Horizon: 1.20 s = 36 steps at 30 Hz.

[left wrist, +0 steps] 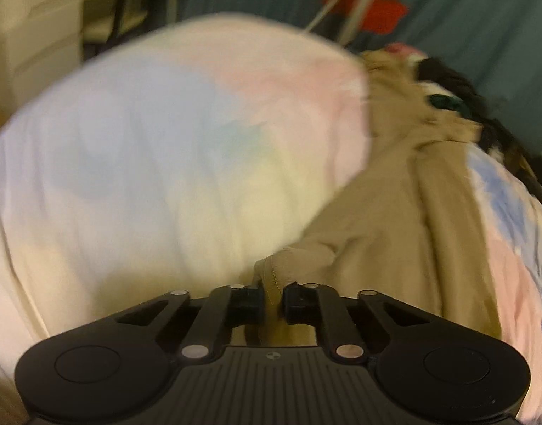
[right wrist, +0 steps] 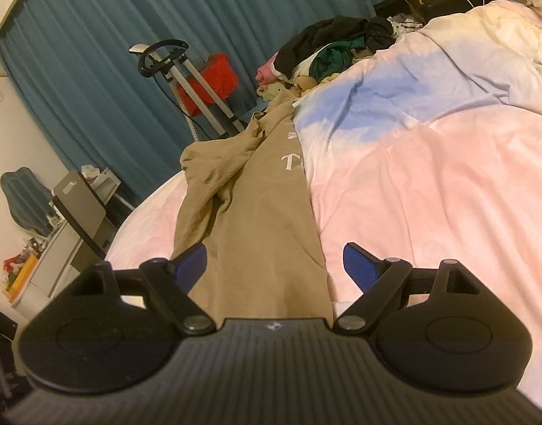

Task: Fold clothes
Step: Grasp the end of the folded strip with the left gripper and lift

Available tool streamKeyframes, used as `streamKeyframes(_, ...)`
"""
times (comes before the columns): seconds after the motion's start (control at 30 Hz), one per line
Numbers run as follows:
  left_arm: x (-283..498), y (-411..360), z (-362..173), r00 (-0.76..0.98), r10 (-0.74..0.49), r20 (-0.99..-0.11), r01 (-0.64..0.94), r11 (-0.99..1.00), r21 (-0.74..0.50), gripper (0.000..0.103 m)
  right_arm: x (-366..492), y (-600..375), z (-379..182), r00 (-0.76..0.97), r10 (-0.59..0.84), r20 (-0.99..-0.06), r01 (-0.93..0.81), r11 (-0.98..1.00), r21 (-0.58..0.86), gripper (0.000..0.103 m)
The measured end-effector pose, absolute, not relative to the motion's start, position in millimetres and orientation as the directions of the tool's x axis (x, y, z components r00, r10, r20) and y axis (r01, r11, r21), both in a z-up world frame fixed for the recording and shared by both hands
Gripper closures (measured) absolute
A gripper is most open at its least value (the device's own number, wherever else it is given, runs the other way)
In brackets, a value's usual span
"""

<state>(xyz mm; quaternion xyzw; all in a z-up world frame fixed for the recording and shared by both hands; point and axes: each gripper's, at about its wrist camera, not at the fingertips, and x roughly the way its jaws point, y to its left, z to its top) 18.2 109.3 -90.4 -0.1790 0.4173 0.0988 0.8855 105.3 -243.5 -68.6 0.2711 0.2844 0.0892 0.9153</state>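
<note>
Teal curtains hang across the back wall. A bed with a pastel pink-and-blue cover fills the room's right; a white desk stands left, dimly lit.

Left wrist view motion-blurred: duvet pattern smeared, pile behind it indistinct. Tan garment hem runs between left gripper pads, rest below hidden by gripper body. Right wrist view: garment's near end hidden under right gripper body; white print too small to read. Shelf clutter at left edge cut off.
</note>
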Motion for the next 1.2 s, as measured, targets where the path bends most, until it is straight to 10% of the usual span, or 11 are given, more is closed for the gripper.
streamKeyframes(0.2,-28,26,-58,0.775,0.053,-0.63,-0.032,0.998,0.045,0.094,106,-247,-68,0.826,0.303,-0.475,-0.002,0.844,0.536,0.018)
streamKeyframes(0.53,-41,-50,-96,0.688,-0.068,-0.722,0.304,0.931,0.202,0.094,107,-251,-67,0.825,0.296,-0.481,0.01,0.844,0.536,0.018)
streamKeyframes(0.83,-53,-27,-93,0.604,-0.245,-0.759,0.355,0.935,-0.019,0.056,110,-252,-69,0.817,0.294,-0.497,0.016,0.849,0.529,0.018)
streamKeyframes(1.2,4,39,-88,0.623,-0.194,-0.758,-0.043,0.959,-0.281,0.045,113,-258,-102,0.712,0.41,-0.57,0.032,0.793,0.609,0.027)
